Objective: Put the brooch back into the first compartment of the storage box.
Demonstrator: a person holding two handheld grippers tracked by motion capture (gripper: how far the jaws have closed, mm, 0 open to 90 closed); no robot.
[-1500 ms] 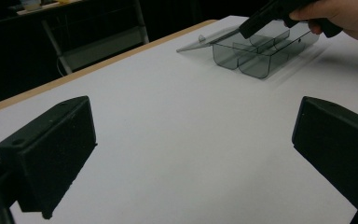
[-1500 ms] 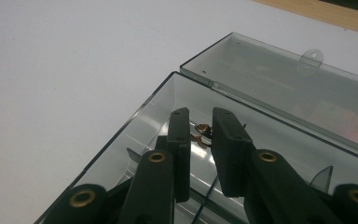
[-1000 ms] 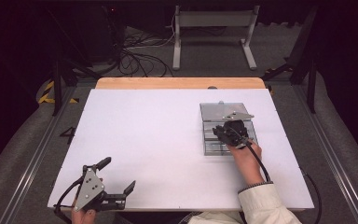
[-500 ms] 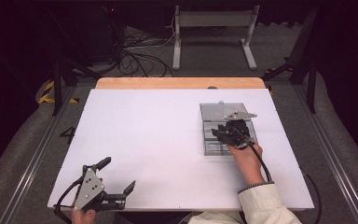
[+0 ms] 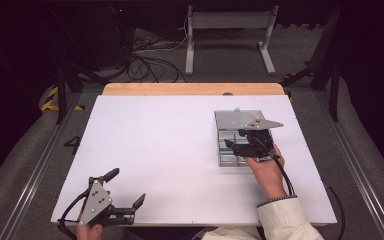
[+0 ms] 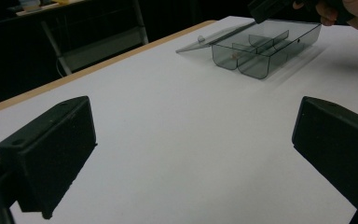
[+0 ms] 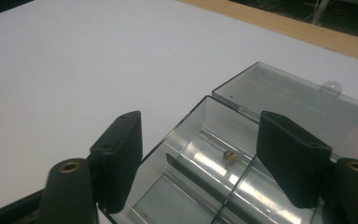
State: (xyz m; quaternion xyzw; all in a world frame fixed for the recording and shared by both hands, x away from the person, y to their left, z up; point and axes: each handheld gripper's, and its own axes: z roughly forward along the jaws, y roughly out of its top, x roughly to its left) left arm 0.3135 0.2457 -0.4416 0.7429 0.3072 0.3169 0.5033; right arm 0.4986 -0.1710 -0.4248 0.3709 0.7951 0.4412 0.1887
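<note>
**Right gripper view: jaws spread over open compartment box**

Right gripper view shows my right gripper (image 7: 198,161) spread wide above the clear compartment box (image 7: 205,182), holding nothing. A small brown bead (image 7: 229,157) lies in the far compartment. I judge the pick needs a straight descent, jaws clear of the dividers, closing gently on the bead.

The box sits on the white table (image 5: 155,150), right of centre, smoky transparent plastic, its hinged lid (image 5: 232,120) laid flat. My left gripper (image 5: 127,192) rests spread and empty at the near edge.

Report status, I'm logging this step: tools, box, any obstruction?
Right tool open, over clear box, lid flat open. Small bead inside. Left tool open, idle. Nothing blocking.
</note>
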